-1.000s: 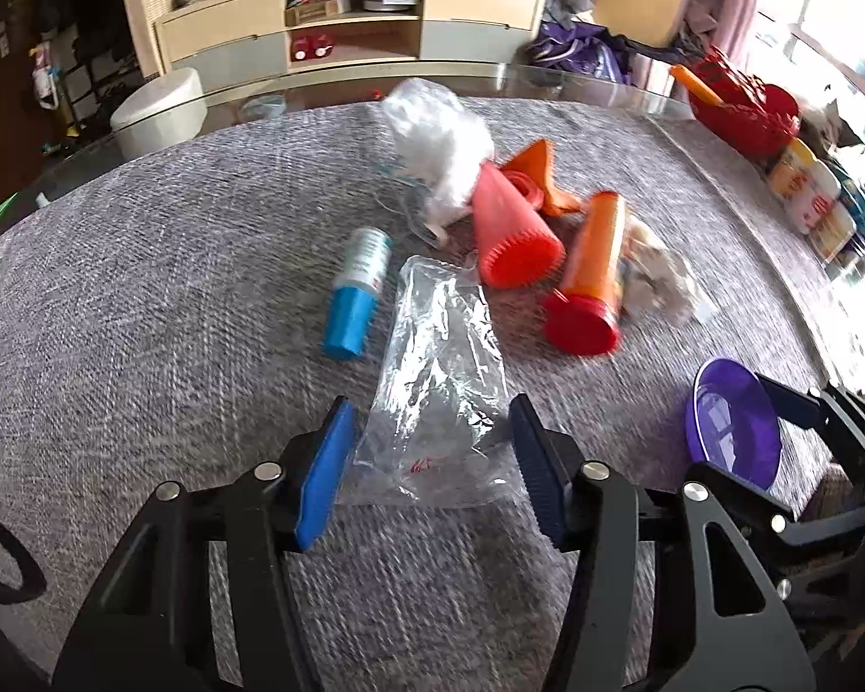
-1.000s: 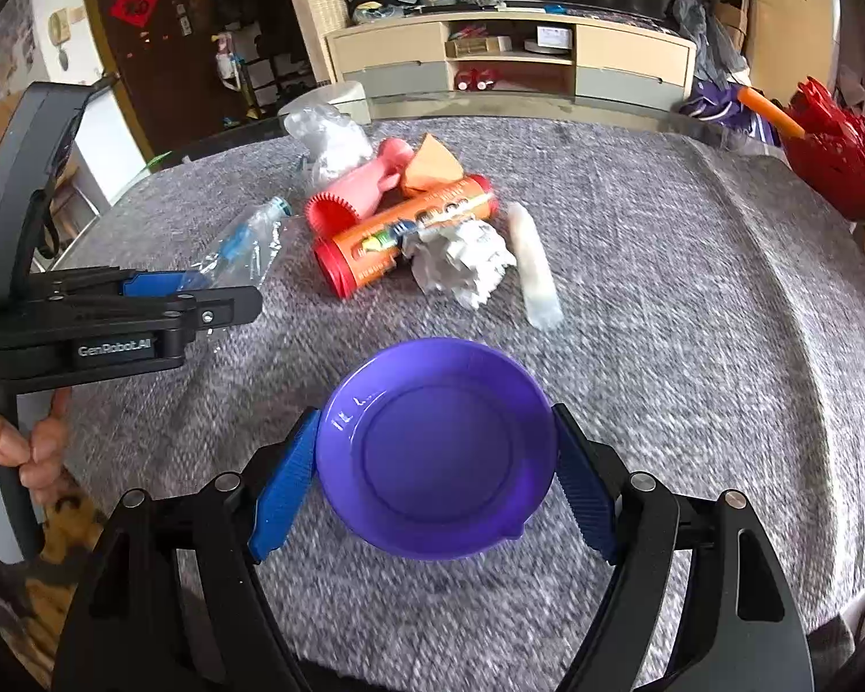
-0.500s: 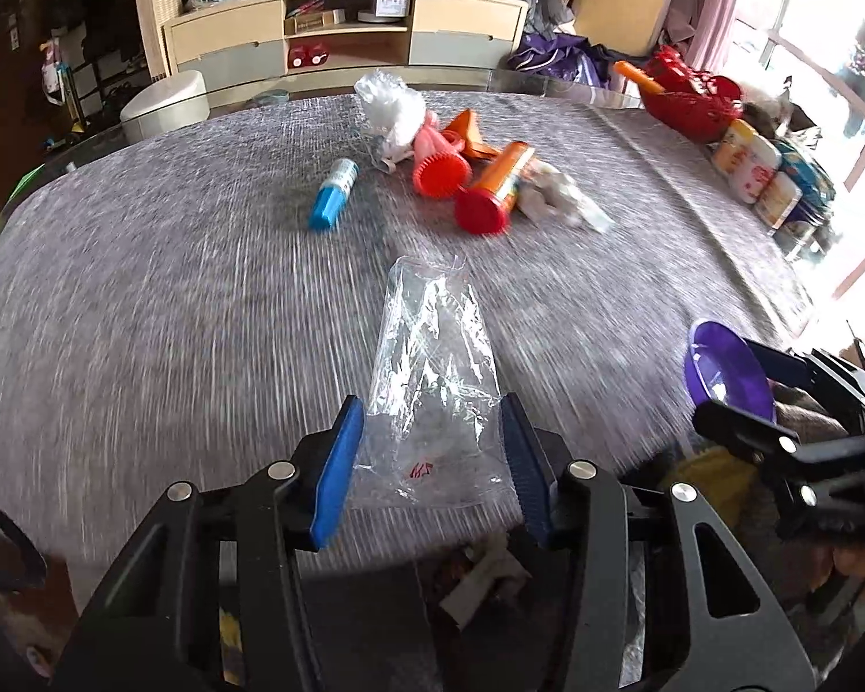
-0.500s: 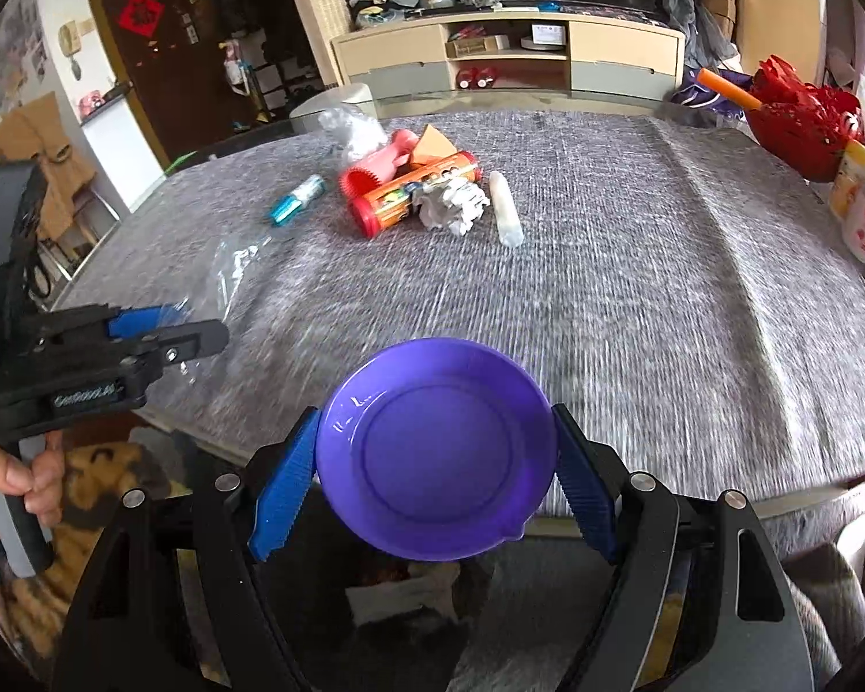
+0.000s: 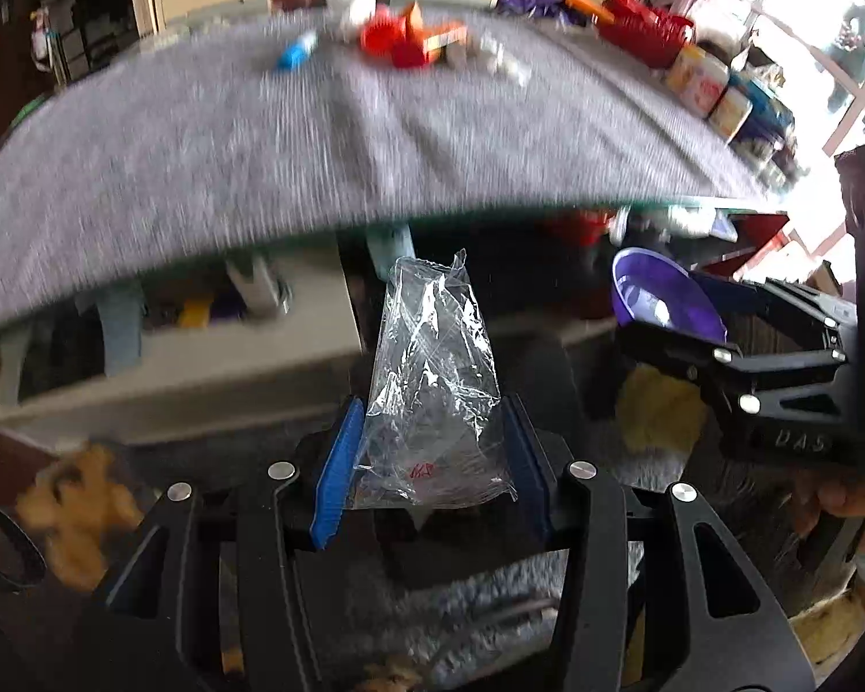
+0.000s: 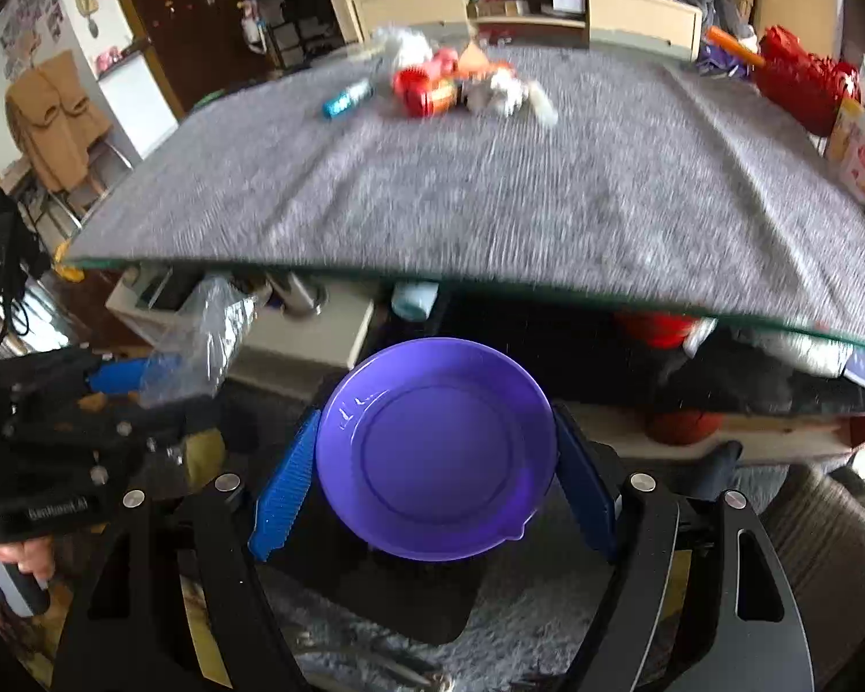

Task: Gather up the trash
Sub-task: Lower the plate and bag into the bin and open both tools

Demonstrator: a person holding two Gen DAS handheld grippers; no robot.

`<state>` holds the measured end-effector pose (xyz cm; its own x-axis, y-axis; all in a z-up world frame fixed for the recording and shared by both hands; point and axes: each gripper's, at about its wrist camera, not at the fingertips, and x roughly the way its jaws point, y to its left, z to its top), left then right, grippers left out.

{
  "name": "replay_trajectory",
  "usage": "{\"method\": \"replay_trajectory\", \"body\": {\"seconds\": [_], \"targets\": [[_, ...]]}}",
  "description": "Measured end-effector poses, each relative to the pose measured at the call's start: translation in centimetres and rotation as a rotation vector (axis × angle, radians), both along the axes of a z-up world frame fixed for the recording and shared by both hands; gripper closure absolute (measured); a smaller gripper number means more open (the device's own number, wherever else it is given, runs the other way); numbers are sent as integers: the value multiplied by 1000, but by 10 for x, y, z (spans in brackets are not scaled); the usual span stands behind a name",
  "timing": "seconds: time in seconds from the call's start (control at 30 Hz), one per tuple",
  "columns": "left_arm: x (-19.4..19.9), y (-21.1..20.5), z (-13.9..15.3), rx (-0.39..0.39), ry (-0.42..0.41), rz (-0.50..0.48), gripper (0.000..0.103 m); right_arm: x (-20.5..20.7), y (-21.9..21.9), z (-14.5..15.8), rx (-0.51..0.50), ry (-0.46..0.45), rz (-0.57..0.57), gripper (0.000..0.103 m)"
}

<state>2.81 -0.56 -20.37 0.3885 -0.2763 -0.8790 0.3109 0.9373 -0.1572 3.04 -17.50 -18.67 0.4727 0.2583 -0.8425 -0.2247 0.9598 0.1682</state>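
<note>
My left gripper (image 5: 429, 455) is shut on a crumpled clear plastic bag (image 5: 432, 375) and holds it off the table, in front of and below its near edge. My right gripper (image 6: 435, 461) is shut on a purple plastic plate (image 6: 438, 450), also held below the table's near edge. In the left wrist view the plate (image 5: 663, 294) is to the right of the bag. In the right wrist view the bag (image 6: 202, 340) is at the left. More trash lies at the far side of the grey table (image 5: 375, 132): red and orange tubes (image 5: 403, 40), a blue bottle (image 5: 297, 52), crumpled white paper (image 6: 499, 95).
A red basket (image 5: 646, 34) and several cans (image 5: 698, 81) stand along the table's right edge. Under the table are a white shelf unit (image 5: 202, 357) and clutter. A grey rug (image 6: 490, 634) covers the floor below the grippers. A wooden sideboard (image 6: 525, 6) stands beyond.
Both grippers have pulled back off the table and dropped below its near edge, the left carrying the plastic bag, the right carrying the purple plate. The table's trash now looks far away.
</note>
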Motion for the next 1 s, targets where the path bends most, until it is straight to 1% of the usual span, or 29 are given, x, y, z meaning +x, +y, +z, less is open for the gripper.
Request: {"method": "replay_trajectory", "body": {"seconds": [0.13,0.23,0.3,0.4,0.53,0.6,0.67,0.8,0.87,1.0], "targets": [[-9,-4,-30,9,55,1,57,-3,-2,-25,38,76,-4,25],[-15,-4,-53,-7,108,-3,57,-3,-3,-42,63,131,-11,25],[-17,-4,-63,-10,131,-7,57,-4,-2,-52,70,155,-18,25],[-19,-8,-72,-24,157,-19,54,-4,0,-62,88,182,-26,24],[-19,-10,-71,-15,162,-21,50,-3,2,-63,88,184,-31,22],[-18,-10,-71,-16,165,-15,50,0,1,-60,87,175,-35,19],[-17,-10,-71,-10,165,-10,46,3,1,-58,87,172,-38,15],[-16,-9,-68,1,162,-7,44,7,-6,-53,102,170,-50,15],[-14,-7,-64,6,154,-4,42,9,-9,-47,111,160,-58,15],[-9,1,-48,5,118,15,41,14,-22,-20,133,104,-79,15]]}}
